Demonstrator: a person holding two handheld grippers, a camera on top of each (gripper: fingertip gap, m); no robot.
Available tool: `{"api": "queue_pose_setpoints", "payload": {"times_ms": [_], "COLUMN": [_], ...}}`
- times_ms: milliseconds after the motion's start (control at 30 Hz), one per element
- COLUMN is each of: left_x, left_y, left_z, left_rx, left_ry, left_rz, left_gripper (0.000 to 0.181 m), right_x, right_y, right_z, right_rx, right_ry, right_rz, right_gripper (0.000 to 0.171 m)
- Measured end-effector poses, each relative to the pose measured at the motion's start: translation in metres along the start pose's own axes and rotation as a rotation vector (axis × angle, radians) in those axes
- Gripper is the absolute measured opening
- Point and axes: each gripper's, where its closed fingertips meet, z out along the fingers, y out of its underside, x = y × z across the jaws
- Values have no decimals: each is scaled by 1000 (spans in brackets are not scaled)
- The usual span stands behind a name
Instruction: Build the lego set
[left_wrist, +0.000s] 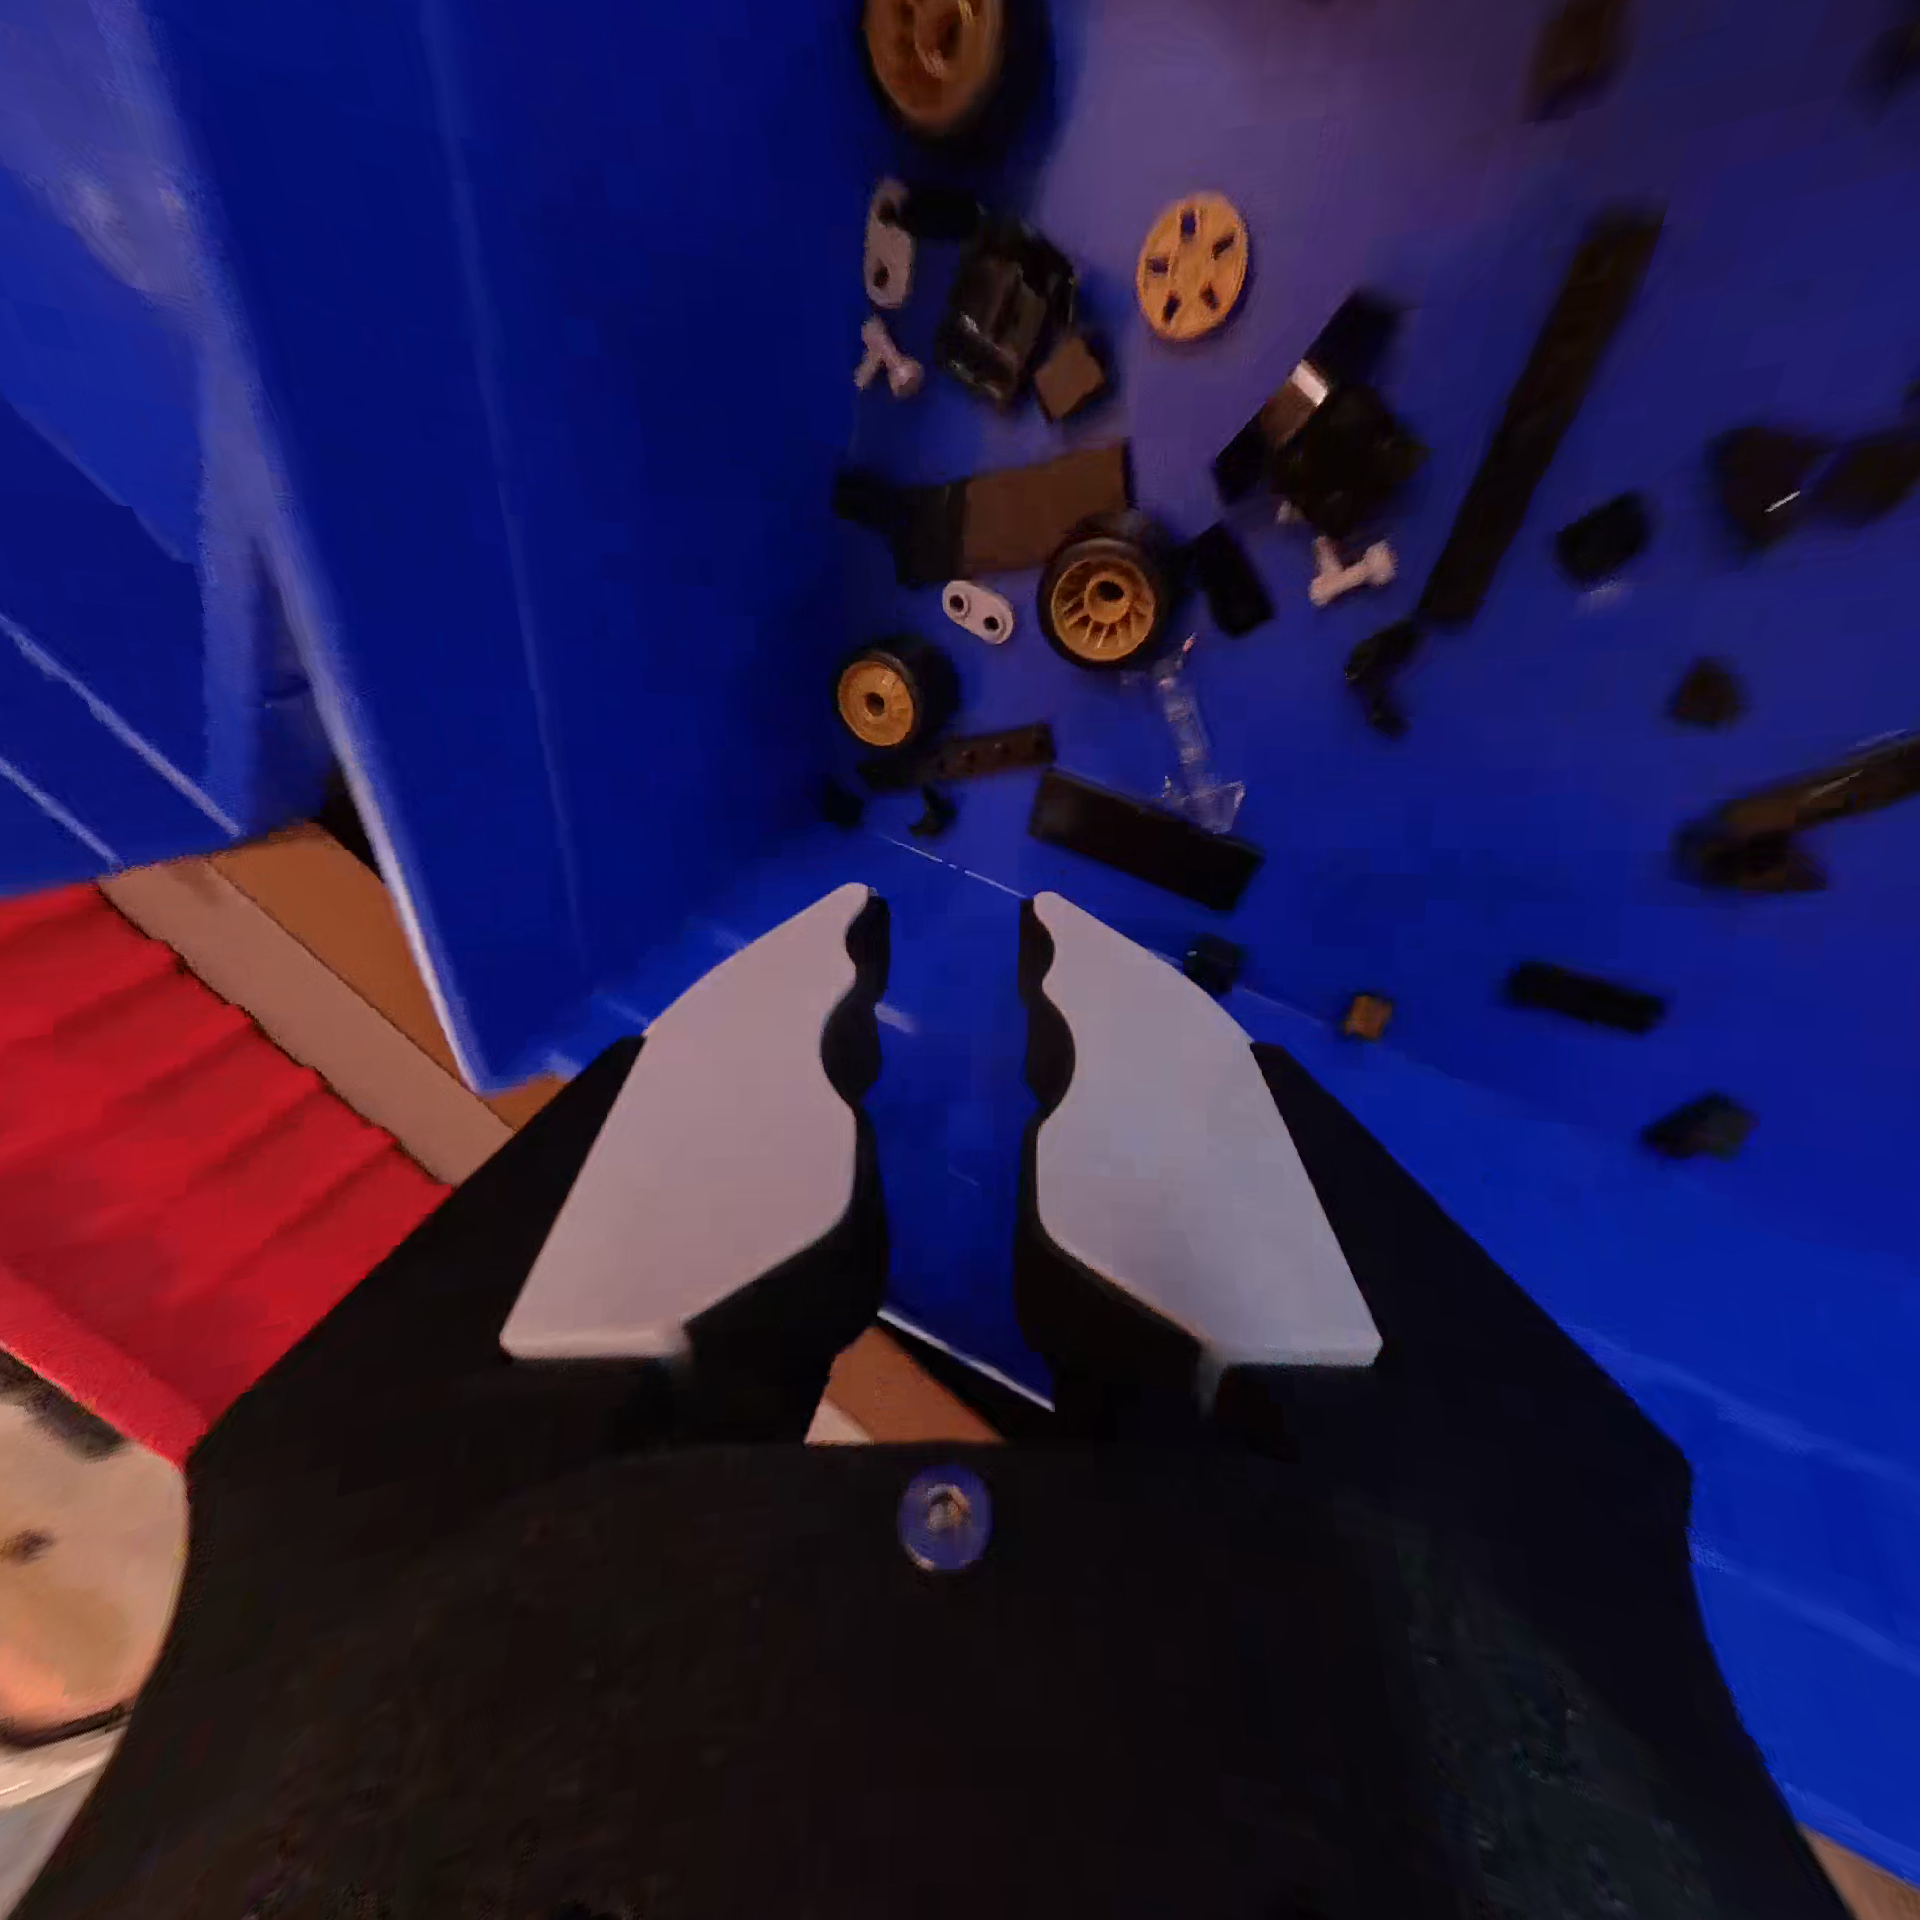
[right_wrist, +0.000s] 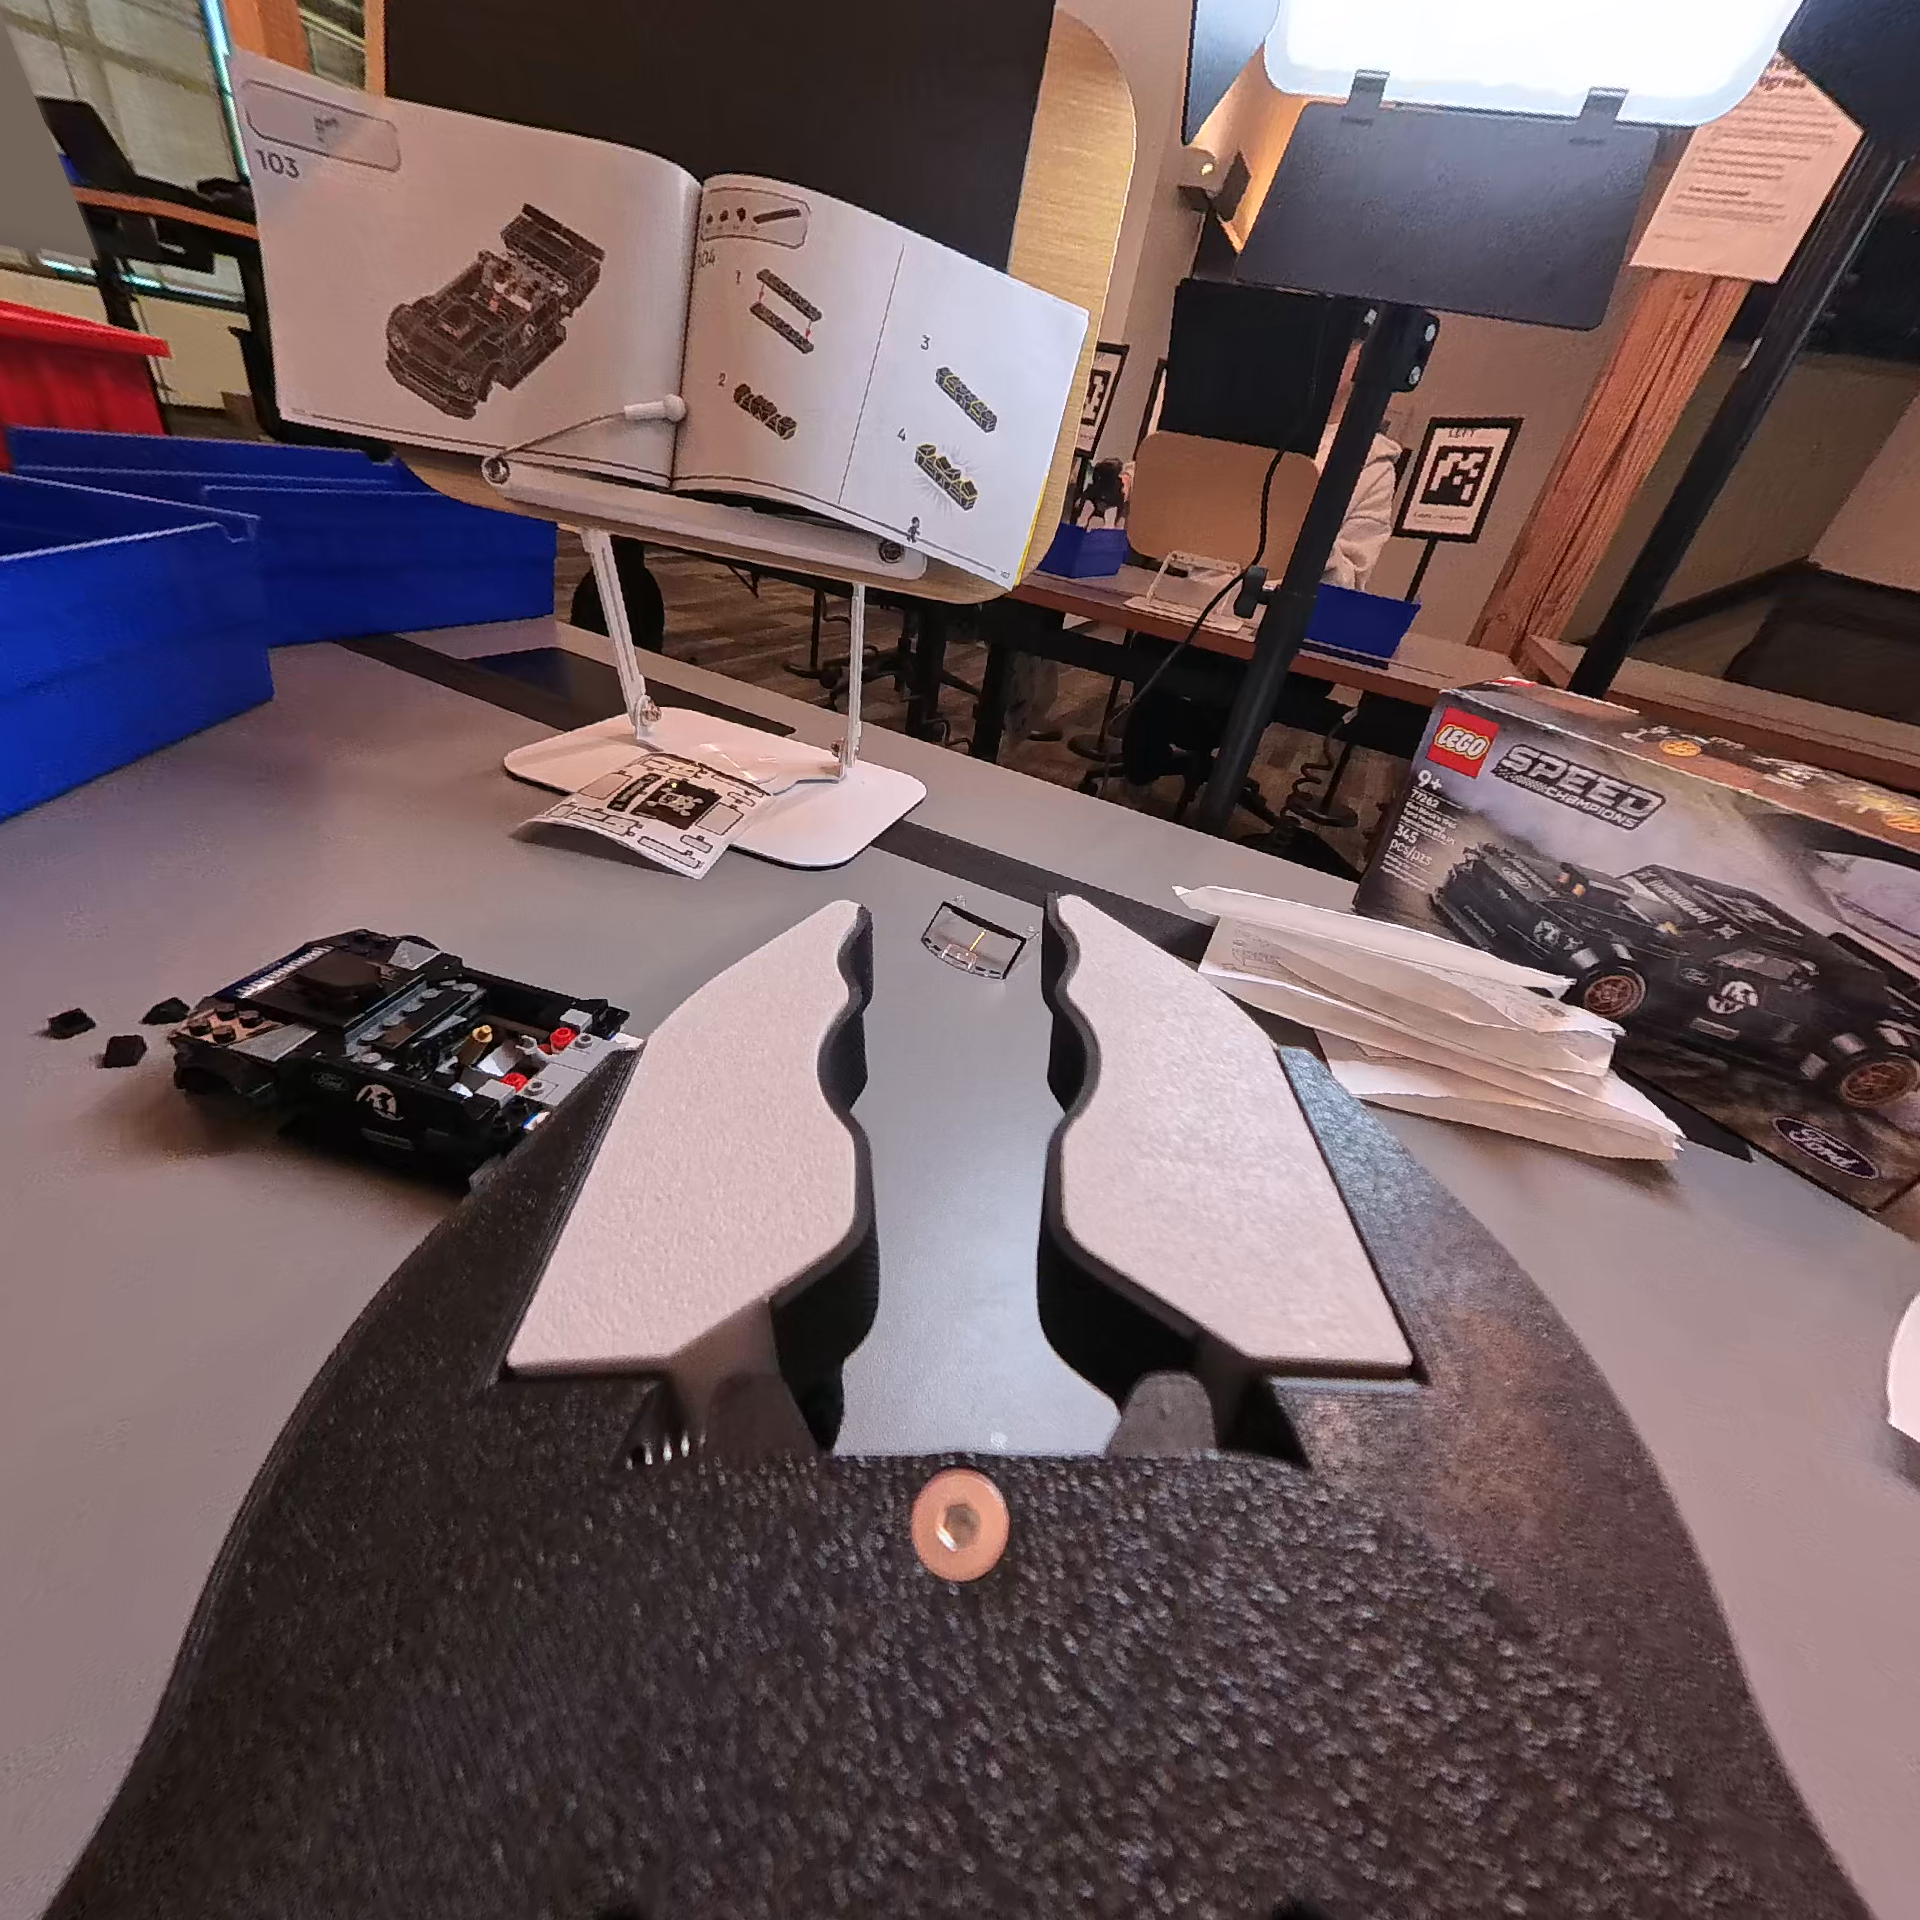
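Both my tongs, left (left_wrist: 954, 914) and right (right_wrist: 956, 914), were open and empty, half-built car (right_wrist: 395, 1039) on the desk (right_wrist: 312, 1351), loose pieces (left_wrist: 1143, 831) in the blue bin (left_wrist: 623, 520), so grabbing a wrong black bit seemed likely.

From my remote seat I see a grey tabletop (right_wrist: 208, 883) with a dark strip across it. Overhead, a bright panel light (right_wrist: 1517, 52) glows on a black pole (right_wrist: 1299, 582). Beyond the table stands a second long table (right_wrist: 1455, 655) with chairs beneath, over a dark floor. A wooden post (right_wrist: 1621, 447) rises at right, beside a pale wall with an arched panel (right_wrist: 1081, 156). Black-and-white marker signs (right_wrist: 1460, 478) stand back there. In my left view, only red stepped shapes (left_wrist: 156, 1122) and brown board (left_wrist: 301, 966) show, blurred.
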Motion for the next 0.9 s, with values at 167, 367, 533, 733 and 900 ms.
{"api": "queue_pose_setpoints", "payload": {"times_ms": [167, 367, 533, 733, 900], "left_x": [-1, 0, -1, -9, 14], "left_y": [5, 12, 11, -3, -31], "left_z": [29, 48, 42, -12, -81], "left_rx": [-197, -321, -306, -47, 316], "left_ry": [67, 122, 135, 88, 76], "left_rz": [226, 313, 314, 216, 143], "left_gripper": [33, 25, 9, 8, 8], "right_x": [0, 4, 4, 4, 2], "right_y": [1, 4, 8, 7, 2], "right_z": [0, 0, 1, 1, -1], "right_rx": [-2, -12, -27, -22, -5], "right_ry": [-1, 9, 5, -1, -7], "right_rz": [0, 8, 13, 21, 21], "right_gripper": [31, 31, 31, 31, 31]}}
